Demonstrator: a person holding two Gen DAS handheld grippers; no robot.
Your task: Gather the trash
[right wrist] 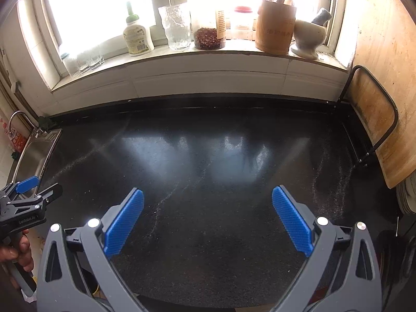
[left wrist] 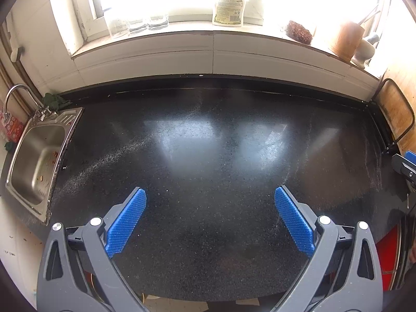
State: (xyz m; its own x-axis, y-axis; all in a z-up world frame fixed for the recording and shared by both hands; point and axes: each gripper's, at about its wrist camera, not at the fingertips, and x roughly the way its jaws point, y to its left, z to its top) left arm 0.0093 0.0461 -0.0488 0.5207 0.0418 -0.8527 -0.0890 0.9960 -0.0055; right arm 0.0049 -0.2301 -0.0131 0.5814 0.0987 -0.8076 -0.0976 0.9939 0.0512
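Left wrist view: left gripper [left wrist: 210,197] wide apart, holds nothing | right gripper [right wrist: 208,199] same | counter [left wrist: 208,135] dark, wide | sink [left wrist: 36,156] far left | board [right wrist: 371,124] right edge | trash: cannot tell

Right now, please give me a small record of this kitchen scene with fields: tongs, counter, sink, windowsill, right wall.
left tongs: open, holding nothing, above the counter
right tongs: open, holding nothing, above the counter
counter: black, speckled, glossy; no trash item visible on it
sink: steel, at the left end, small orange bits inside
windowsill: soap bottle, glass cup, jar of red flakes, wooden utensil holder, mortar with pestle
right wall: cutting board upright in a black rack
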